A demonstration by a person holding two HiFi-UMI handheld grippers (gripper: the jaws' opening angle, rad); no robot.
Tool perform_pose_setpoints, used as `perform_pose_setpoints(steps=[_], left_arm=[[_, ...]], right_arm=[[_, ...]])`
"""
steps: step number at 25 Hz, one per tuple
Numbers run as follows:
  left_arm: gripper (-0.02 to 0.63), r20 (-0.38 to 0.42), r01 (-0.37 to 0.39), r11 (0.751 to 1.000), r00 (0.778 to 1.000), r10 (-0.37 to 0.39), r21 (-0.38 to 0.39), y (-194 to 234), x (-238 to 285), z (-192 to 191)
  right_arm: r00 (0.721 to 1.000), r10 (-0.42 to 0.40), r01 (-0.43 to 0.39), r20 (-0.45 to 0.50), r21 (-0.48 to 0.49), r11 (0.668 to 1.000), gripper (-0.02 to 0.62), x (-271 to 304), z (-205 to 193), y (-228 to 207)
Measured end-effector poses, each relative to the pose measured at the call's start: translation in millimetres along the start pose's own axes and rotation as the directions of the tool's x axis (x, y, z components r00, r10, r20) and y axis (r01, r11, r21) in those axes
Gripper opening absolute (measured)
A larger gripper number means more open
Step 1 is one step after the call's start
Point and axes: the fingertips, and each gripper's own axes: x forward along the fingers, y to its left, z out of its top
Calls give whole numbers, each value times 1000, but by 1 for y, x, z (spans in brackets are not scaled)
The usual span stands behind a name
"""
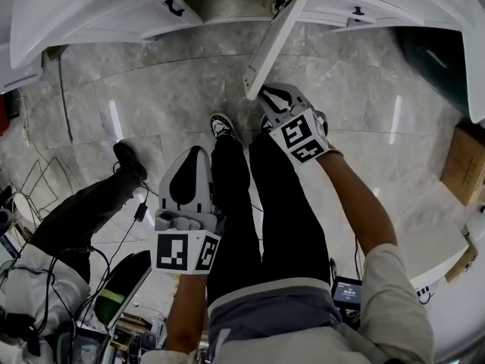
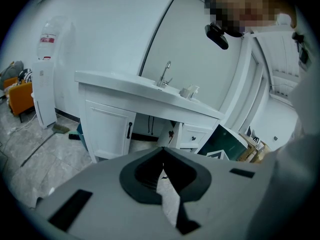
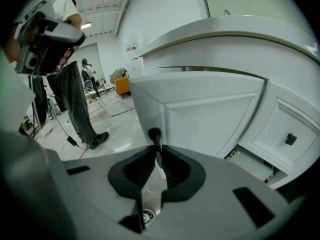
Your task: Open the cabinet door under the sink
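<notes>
The white sink cabinet (image 1: 227,10) runs along the top of the head view. Its door (image 1: 274,40) stands swung out toward me, edge-on. My right gripper (image 1: 274,95) is at that door's outer edge. In the right gripper view the jaws (image 3: 157,151) are shut on the door's black handle (image 3: 154,135), with the door panel (image 3: 210,119) just behind. My left gripper (image 1: 189,158) hangs lower, above my legs, apart from the cabinet. It is shut with nothing in it (image 2: 163,151). The left gripper view shows the sink top with its faucet (image 2: 165,74) and the dark opening (image 2: 150,131) underneath.
Another person (image 1: 83,218) stands at the left among cables on the marble floor. The left cabinet door (image 2: 107,129) is closed, with a black handle (image 2: 129,130). A drawer with a knob (image 1: 357,10) sits to the right. A cardboard box (image 1: 462,165) lies far right; a water dispenser (image 2: 46,79) stands left.
</notes>
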Motion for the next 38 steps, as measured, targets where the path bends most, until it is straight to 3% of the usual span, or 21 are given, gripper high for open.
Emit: perform_pose_setpoints(steps=[38], left_arm=[[2, -18, 43, 997, 999, -42, 68, -69, 28, 6]], right_arm=[[995, -21, 13, -94, -87, 996, 48, -82, -80, -61]])
